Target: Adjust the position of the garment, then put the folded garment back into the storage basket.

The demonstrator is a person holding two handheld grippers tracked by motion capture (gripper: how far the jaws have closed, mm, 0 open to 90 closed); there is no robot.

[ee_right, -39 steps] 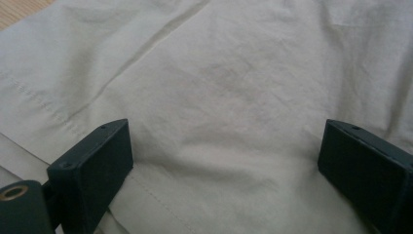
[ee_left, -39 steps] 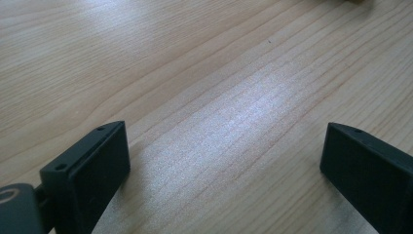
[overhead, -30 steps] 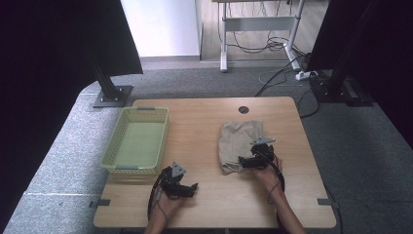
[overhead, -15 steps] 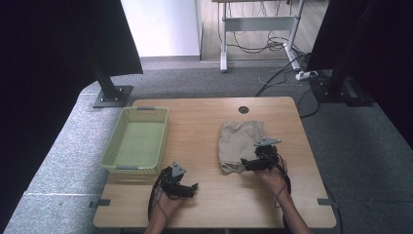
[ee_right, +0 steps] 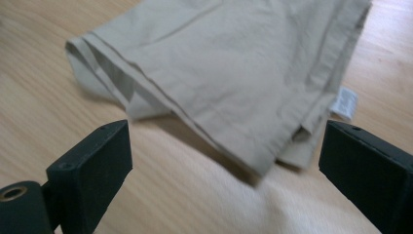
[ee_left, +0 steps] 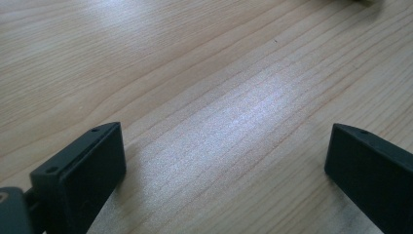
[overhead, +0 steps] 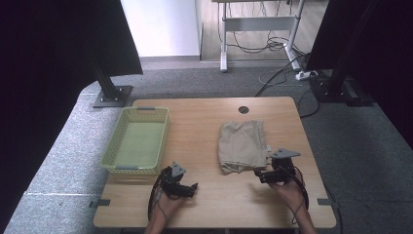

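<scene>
Pale wood-grain table point(overhead: 209, 126), creased folded beige cloth point(ee_right: 234, 73) before spread right hand-held gripper point(ee_right: 226, 161); left hand-held gripper point(ee_left: 224, 161) likewise spread.

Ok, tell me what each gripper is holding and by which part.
Nothing is held. The left gripper is open over bare table. The right gripper is open just short of the folded beige cloth, not touching it.

Right gripper point(overhead: 263, 174) let go of folded beige cloth point(overhead: 242, 145), backed off toward table's near edge; cloth flattened.
</scene>
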